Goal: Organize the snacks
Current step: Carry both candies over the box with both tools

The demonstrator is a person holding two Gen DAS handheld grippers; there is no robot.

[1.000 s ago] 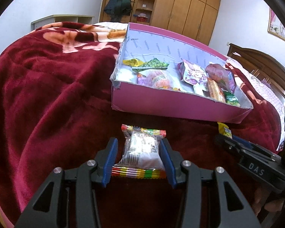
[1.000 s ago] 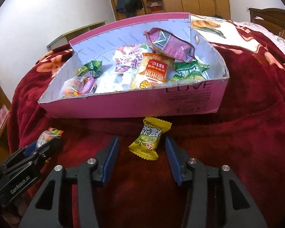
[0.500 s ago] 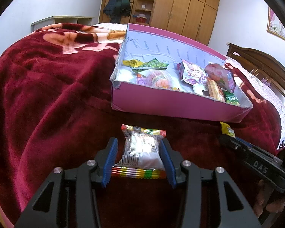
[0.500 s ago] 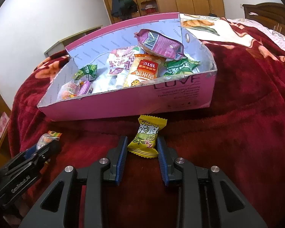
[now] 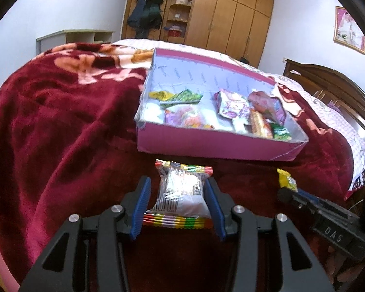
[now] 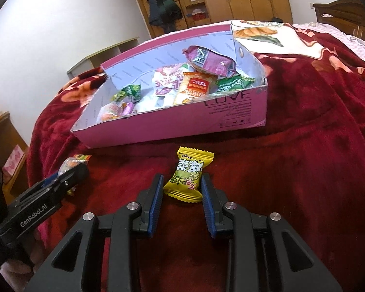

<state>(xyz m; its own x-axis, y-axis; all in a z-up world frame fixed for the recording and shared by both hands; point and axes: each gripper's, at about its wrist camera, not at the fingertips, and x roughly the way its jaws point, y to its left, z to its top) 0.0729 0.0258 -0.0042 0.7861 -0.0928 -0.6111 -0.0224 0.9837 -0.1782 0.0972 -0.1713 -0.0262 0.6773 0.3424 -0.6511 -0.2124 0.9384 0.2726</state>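
**Both grippers hold a snack in front of the pink box**

Left wrist view: the left gripper [image 5: 176, 202] is closed partway on a clear packet [image 5: 181, 194] with rainbow-striped ends, its blue pads pressing both sides of the packet. The packet sits just in front of the box [image 5: 206, 146], near the box's left front corner. The box rests on a dark red blanket [image 5: 60, 133] and holds a mix of wrapped snacks.

In the right wrist view, the right gripper [image 6: 182, 192] is nearly closed, with a yellow candy [image 6: 188, 175] pinched between its pads. The candy is just in front of the box [image 6: 170, 126], below the middle of its front wall. The left gripper [image 6: 68, 177] shows off to the left of the box front, the packet's striped end [image 6: 81, 158] poking out of it.
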